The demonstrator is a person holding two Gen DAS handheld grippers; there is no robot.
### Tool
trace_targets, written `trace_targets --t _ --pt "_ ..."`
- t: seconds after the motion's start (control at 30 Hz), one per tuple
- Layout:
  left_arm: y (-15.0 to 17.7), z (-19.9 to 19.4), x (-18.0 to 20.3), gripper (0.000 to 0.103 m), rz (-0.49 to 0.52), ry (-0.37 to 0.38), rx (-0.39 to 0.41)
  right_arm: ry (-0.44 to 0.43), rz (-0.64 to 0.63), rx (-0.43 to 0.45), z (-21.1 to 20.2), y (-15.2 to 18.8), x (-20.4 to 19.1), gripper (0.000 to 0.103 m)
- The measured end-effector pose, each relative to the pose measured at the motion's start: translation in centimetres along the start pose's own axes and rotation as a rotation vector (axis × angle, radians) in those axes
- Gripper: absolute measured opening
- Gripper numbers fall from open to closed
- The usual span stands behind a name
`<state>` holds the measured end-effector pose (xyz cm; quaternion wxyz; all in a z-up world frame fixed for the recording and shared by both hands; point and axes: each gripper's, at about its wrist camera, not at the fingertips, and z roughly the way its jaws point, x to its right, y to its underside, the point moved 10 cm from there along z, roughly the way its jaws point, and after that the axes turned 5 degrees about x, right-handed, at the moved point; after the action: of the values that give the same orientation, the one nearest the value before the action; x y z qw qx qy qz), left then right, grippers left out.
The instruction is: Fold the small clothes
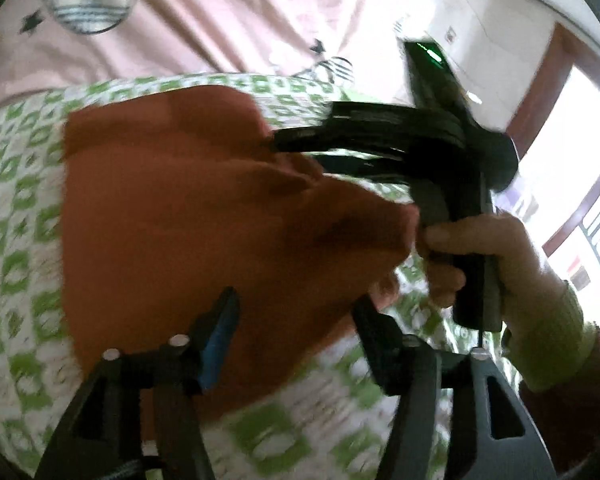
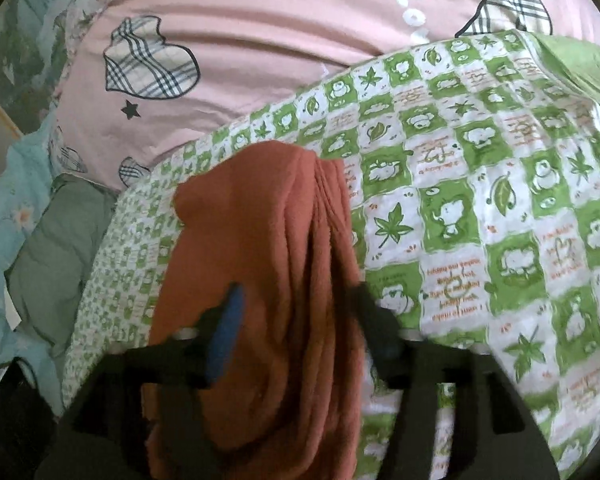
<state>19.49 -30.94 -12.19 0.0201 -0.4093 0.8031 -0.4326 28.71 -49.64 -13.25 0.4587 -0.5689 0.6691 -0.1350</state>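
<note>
Item: your left gripper (image 1: 296, 320), jaws apart, poised over the near edge of the rust-orange garment (image 1: 188, 208), gripping nothing, presumably free to take a fresh hold. Item: your right gripper (image 2: 296, 320), jaws likewise apart with the garment's bunched folds running between them; whether the pads touch cloth you cannot tell, but nothing is pinched. Item: the garment itself, lying rumpled and partly doubled on the green-and-white checked quilt (image 2: 480, 208), which serves as the folding surface on the bed. Item: your right hand (image 1: 496, 264), wrapped round the gripper handle at the garment's far side. Item: pink sheet (image 2: 260, 52) with plaid hearts, beyond the quilt. Judgement: the fold is unfinished; creases need flattening.
</note>
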Motion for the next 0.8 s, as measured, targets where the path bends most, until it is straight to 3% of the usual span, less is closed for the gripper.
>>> trace_targets --t 0.13,0.23,0.53,0.57,0.6,0.63,0.73,0.8 --pt "0.2 -2.9 -4.5 0.080 -0.097 -0.089 0.034 -0.064 0.040 -0.036 0.1 0.9 -0.2 0.072" --pt "-0.6 -3.4 -9.3 0.080 -0.216 -0.118 0.046 -0.077 0.070 -0.066 0.9 1.5 0.1 0.073" --pt "0.0 3.0 -14.5 0.080 -0.427 -0.009 -0.101 -0.122 0.130 -0.136 3.5 2.6 0.8 0.073" --pt "0.0 3.8 -14.4 0.073 -0.445 0.029 -0.102 -0.126 0.125 -0.142 3.7 2.7 0.6 0.071" --pt "-0.2 4.1 -14.3 0.062 -0.440 0.043 -0.091 -0.131 0.122 -0.155 4.0 3.0 0.2 0.054" --pt "-0.5 4.4 -14.0 0.051 -0.430 0.057 -0.088 -0.137 0.128 -0.174 4.2 3.3 -0.1 0.045" --pt "-1.4 3.5 -13.4 0.026 -0.388 0.050 -0.054 -0.135 0.138 -0.185 4.2 3.6 -0.9 0.036" --pt "-2.0 1.6 -13.2 0.023 -0.380 0.068 -0.025 -0.157 0.147 -0.164 3.4 3.4 -1.9 0.033"
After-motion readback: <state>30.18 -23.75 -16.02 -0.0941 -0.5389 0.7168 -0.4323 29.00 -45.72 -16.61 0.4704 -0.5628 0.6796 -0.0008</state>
